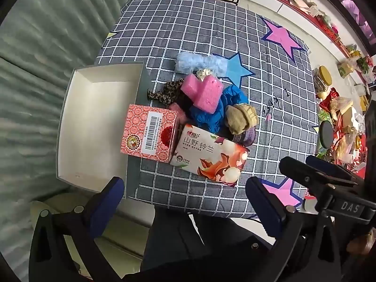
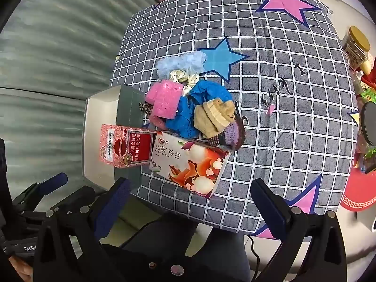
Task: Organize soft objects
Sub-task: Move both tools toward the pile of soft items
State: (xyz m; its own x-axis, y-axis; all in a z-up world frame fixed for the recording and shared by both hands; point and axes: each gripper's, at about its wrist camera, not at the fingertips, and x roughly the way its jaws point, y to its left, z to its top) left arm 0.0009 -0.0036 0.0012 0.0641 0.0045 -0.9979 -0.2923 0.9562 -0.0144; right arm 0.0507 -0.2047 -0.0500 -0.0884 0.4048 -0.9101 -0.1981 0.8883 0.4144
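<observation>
A pile of soft things lies mid-table: a pink sponge (image 1: 204, 92) (image 2: 164, 101), a blue cloth (image 1: 212, 112) (image 2: 188, 115), a tan knit piece (image 1: 240, 117) (image 2: 215, 116), a pale blue fluffy strip (image 1: 199, 64) (image 2: 181, 64), a leopard scrunchie (image 1: 166, 91) and a purple knit piece (image 1: 246, 136). An empty white box (image 1: 94, 127) (image 2: 101, 129) stands at the table's left edge. My left gripper (image 1: 185, 204) is open and empty, above the near table edge. My right gripper (image 2: 192, 206) is open and empty, also near that edge.
A red carton (image 1: 150, 136) (image 2: 127, 146) and a floral tissue pack (image 1: 211, 157) (image 2: 190, 164) lie in front of the pile. The checked tablecloth (image 1: 188, 28) has star patches. Clutter and jars (image 1: 324, 80) stand at the right. A green sofa (image 1: 35, 70) is at the left.
</observation>
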